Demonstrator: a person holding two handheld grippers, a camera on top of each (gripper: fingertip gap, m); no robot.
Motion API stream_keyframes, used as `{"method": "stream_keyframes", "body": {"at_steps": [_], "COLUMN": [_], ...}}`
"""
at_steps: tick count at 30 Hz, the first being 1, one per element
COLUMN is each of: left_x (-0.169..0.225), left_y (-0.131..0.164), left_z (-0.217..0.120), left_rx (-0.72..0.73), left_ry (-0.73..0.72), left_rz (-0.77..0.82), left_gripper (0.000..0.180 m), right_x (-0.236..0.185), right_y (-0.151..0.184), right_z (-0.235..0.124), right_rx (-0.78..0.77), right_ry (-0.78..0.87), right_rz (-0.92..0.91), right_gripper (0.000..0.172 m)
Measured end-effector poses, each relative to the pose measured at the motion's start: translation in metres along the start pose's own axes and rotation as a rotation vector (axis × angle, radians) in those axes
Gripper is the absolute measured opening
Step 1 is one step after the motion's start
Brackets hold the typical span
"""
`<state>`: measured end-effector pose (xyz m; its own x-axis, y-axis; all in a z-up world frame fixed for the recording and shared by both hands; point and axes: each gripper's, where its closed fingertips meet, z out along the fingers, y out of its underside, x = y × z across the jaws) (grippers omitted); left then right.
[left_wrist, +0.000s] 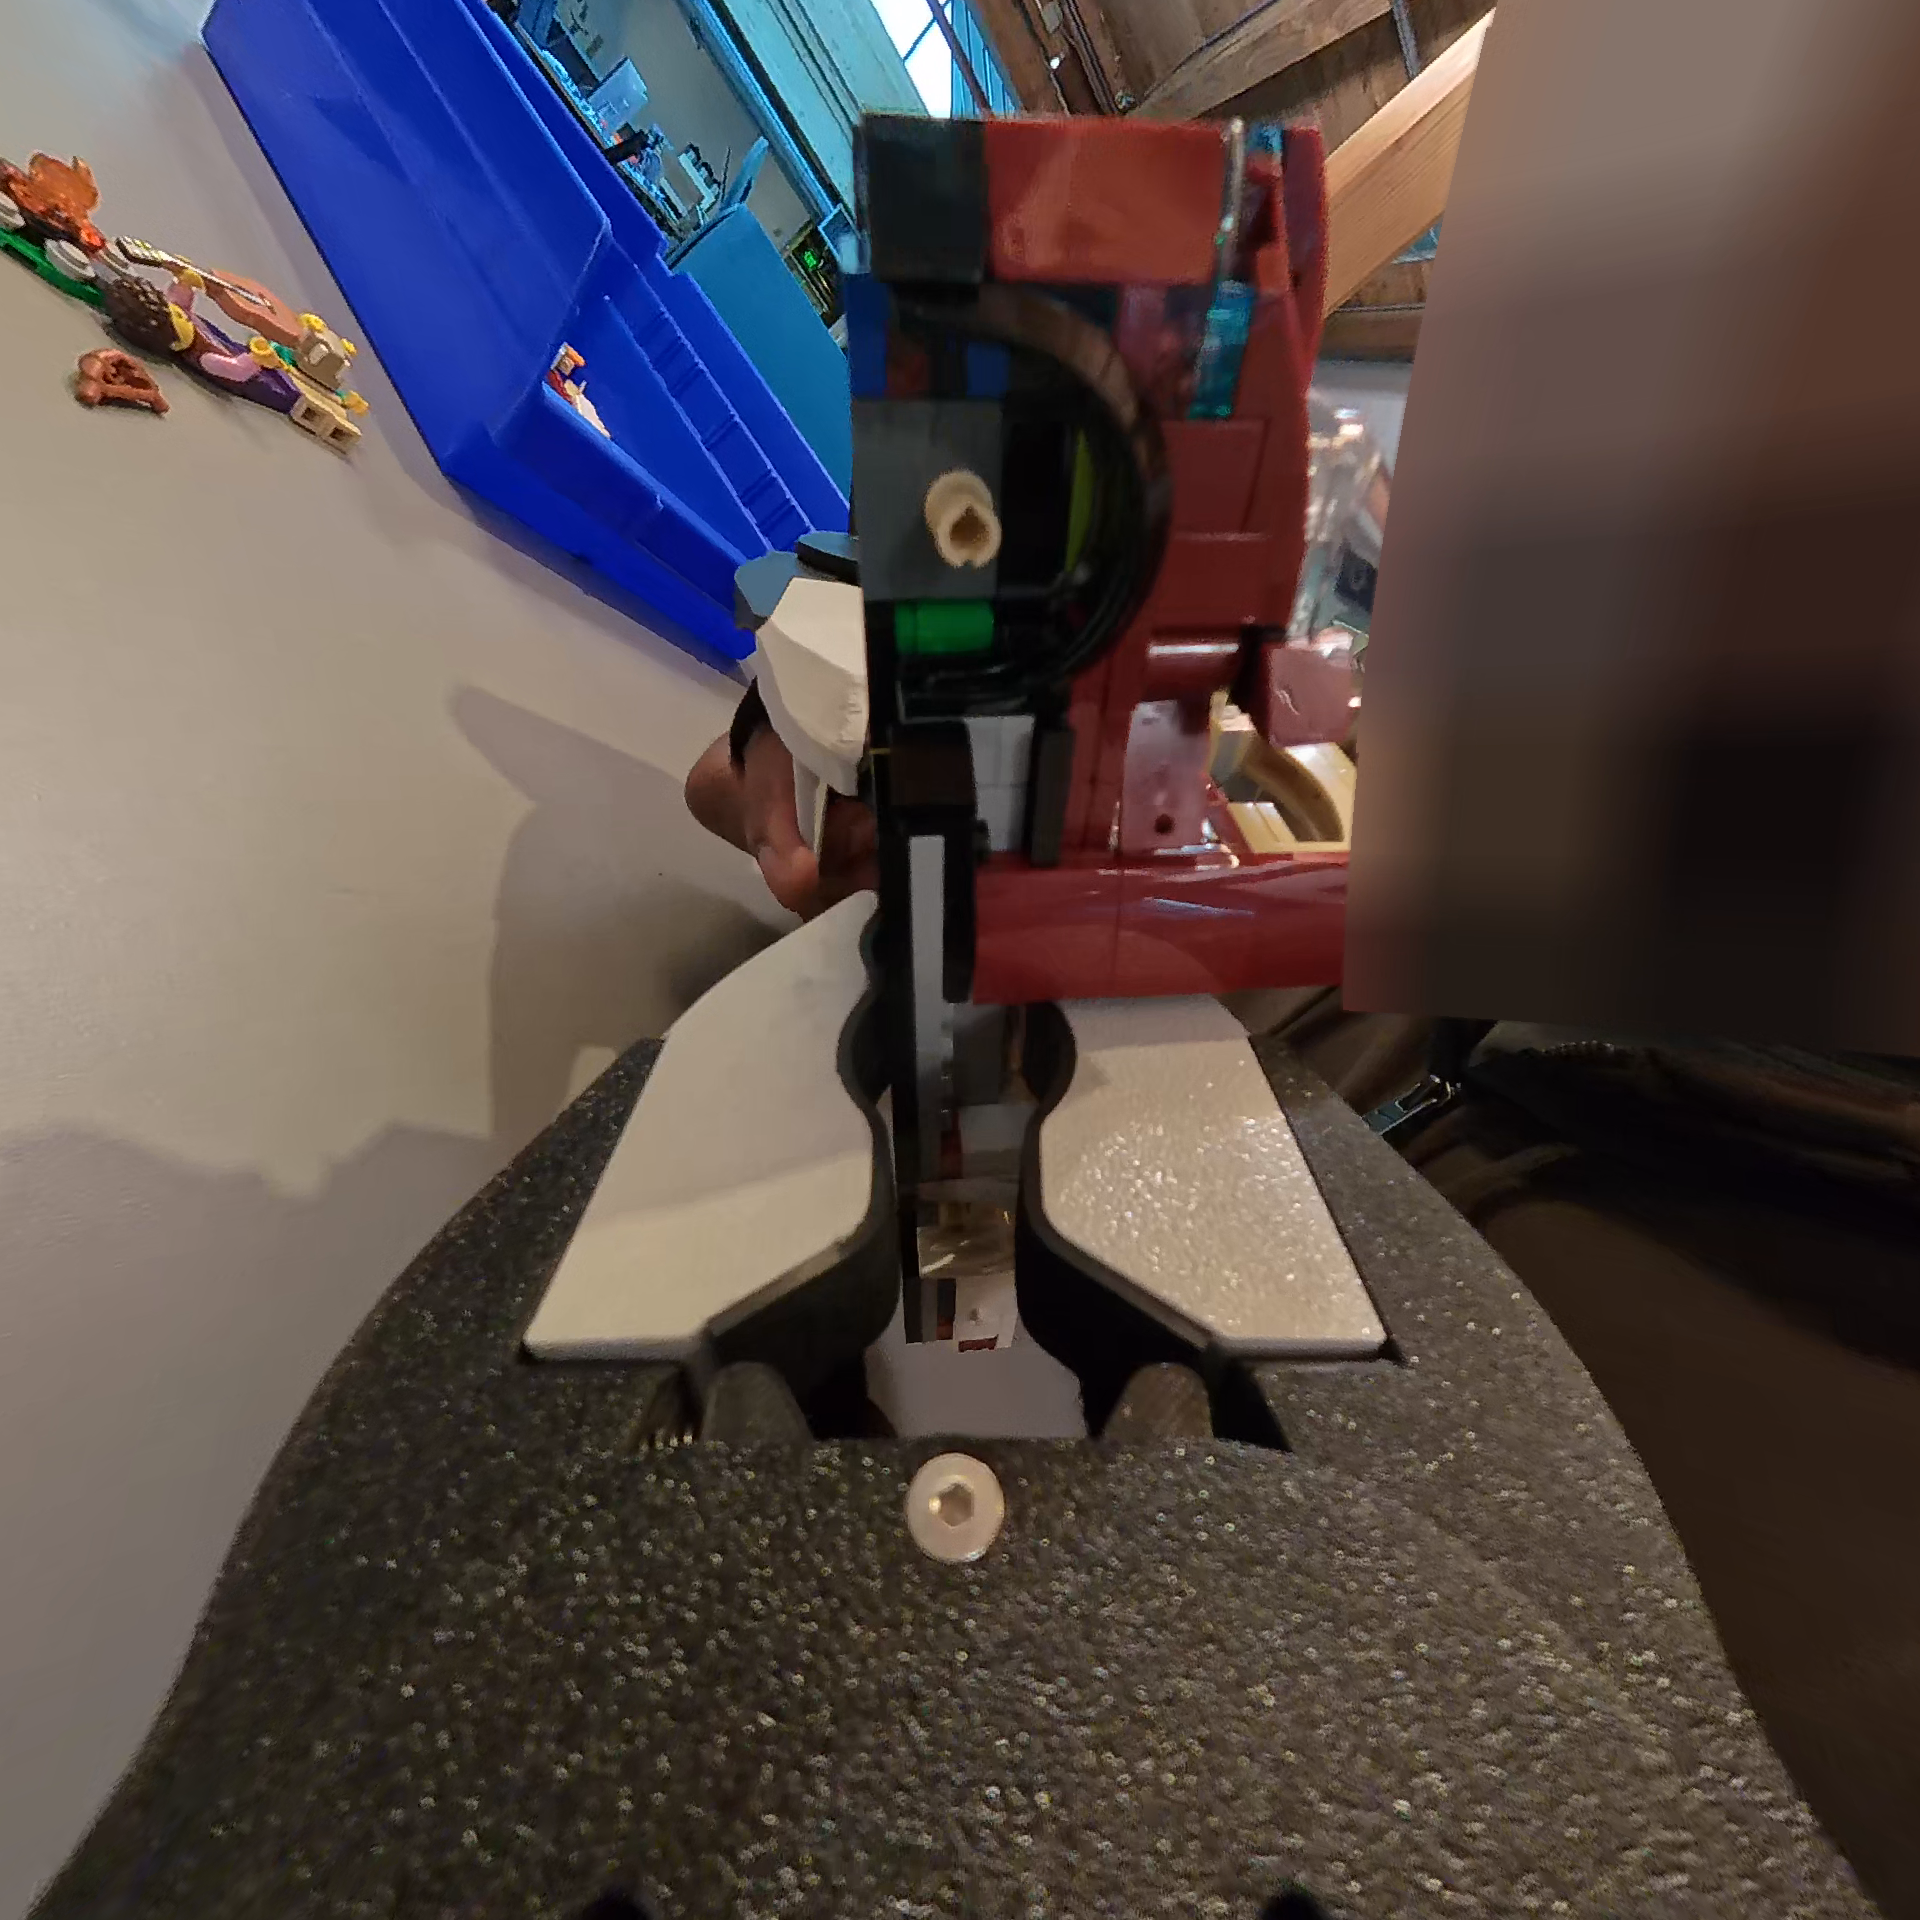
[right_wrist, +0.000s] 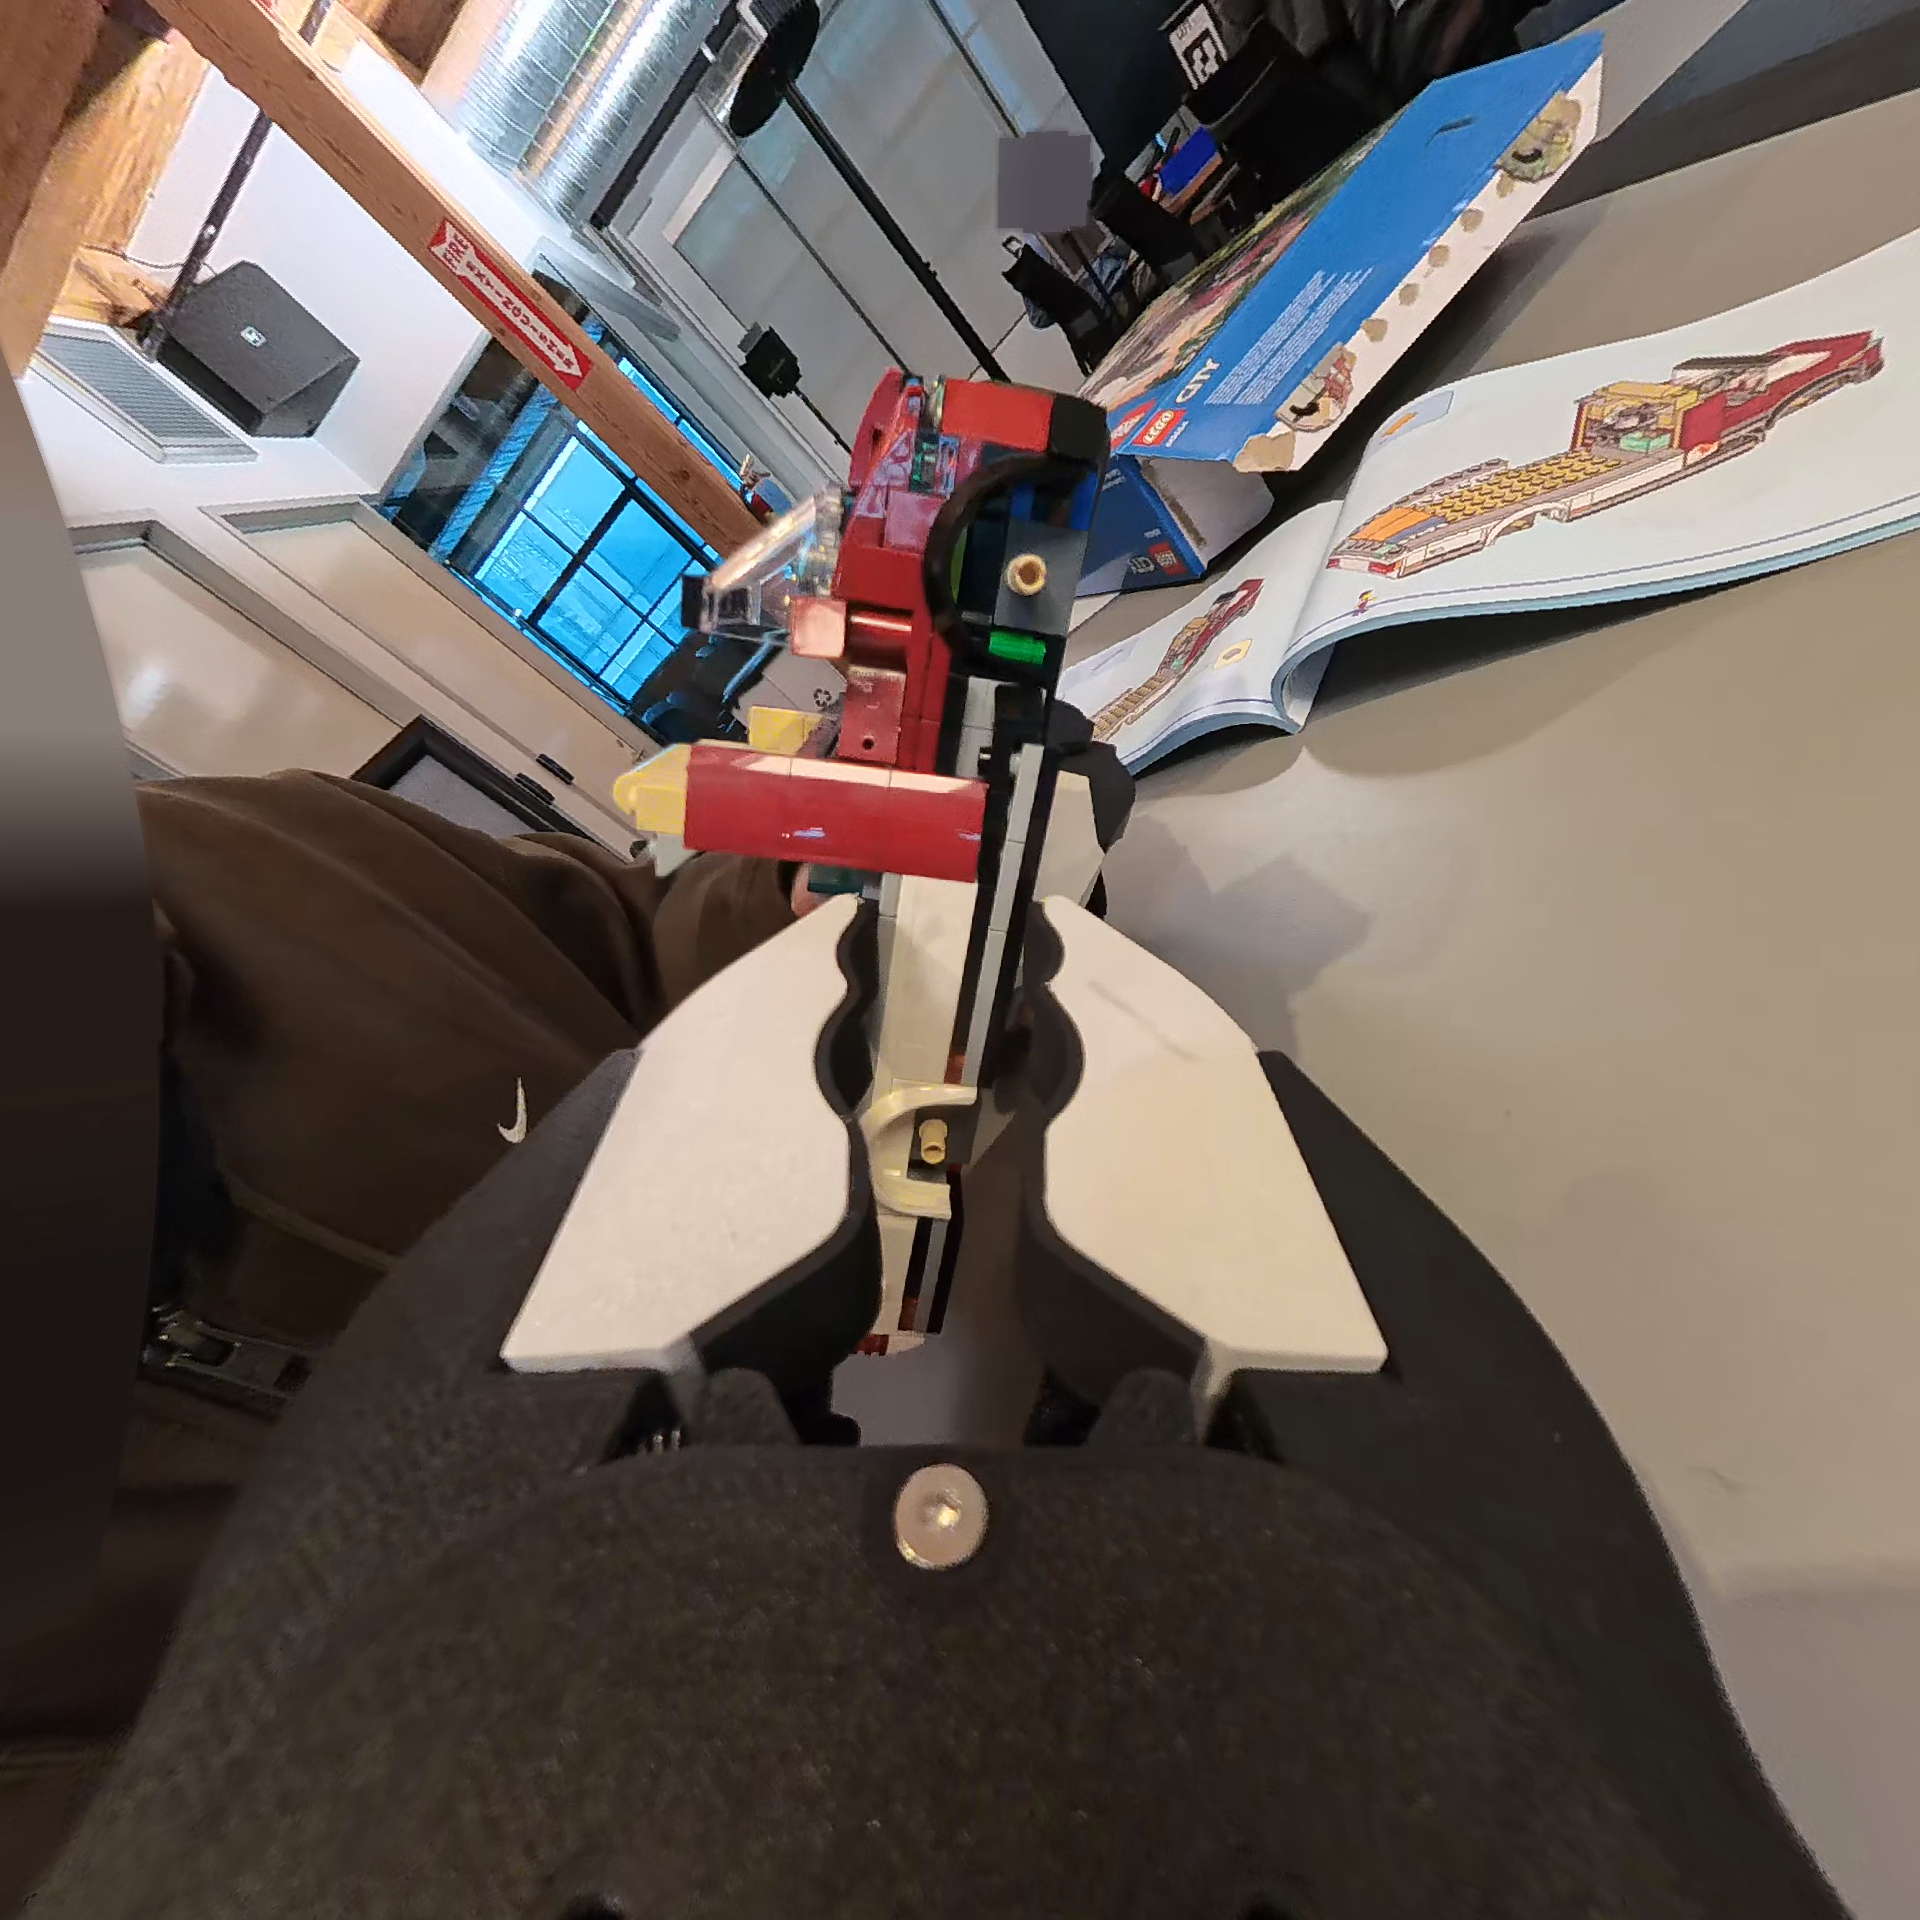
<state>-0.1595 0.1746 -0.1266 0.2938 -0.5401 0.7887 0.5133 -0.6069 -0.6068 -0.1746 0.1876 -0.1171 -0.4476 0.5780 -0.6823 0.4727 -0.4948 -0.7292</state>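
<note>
Both grippers squeeze one dark red brick-built vehicle held above the table: left gripper, right gripper. An instruction booklet lies open near the far edge.

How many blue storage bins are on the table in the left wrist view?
2: the nearer blue bin holds a few small pieces; the second blue bin sits behind it, toward the brick-built model. More may be hidden behind that model.

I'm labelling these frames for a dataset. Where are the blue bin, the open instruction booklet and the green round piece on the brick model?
blue bin (left_wrist: 436, 239): left wrist view, its outer side wall.
open instruction booklet (right_wrist: 1558, 520): right wrist view, its right-hand page.
green round piece (left_wrist: 943, 629): left wrist view, its rounded side.
</note>
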Motion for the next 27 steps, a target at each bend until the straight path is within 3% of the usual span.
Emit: {"method": "stream_keyframes", "body": {"at_steps": [12,14,16,22,27], "left_x": [-0.002,-0.003,-0.003,-0.002,-0.003], "left_y": [-0.003,-0.007,-0.011,-0.01,-0.009], "left_z": [-0.001,-0.004,-0.006,-0.006,-0.006], "left_rx": [0.019,0.049,0.072,0.067,0.062], "left_ry": [-0.007,-0.008,0.004,0.005,0.003], "left_rz": [-0.013,-0.023,-0.042,-0.034,-0.033], "left_gripper": [0.021,0.021,0.021,0.021,0.021], "right_x": [0.002,0.002,-0.001,0.001,0.002], "right_y": [-0.001,0.002,0.005,0.01,0.011], "right_z": [0.0,0.001,0.003,0.004,0.004], "right_rx": [0.005,-0.026,-0.044,-0.061,-0.068], "right_ry": [-0.001,-0.005,-0.012,-0.008,0.003], "right_rz": [0.037,0.025,0.014,0.019,-0.006], "right_gripper": [0.028,0.041,0.043,0.029,0.028]}}
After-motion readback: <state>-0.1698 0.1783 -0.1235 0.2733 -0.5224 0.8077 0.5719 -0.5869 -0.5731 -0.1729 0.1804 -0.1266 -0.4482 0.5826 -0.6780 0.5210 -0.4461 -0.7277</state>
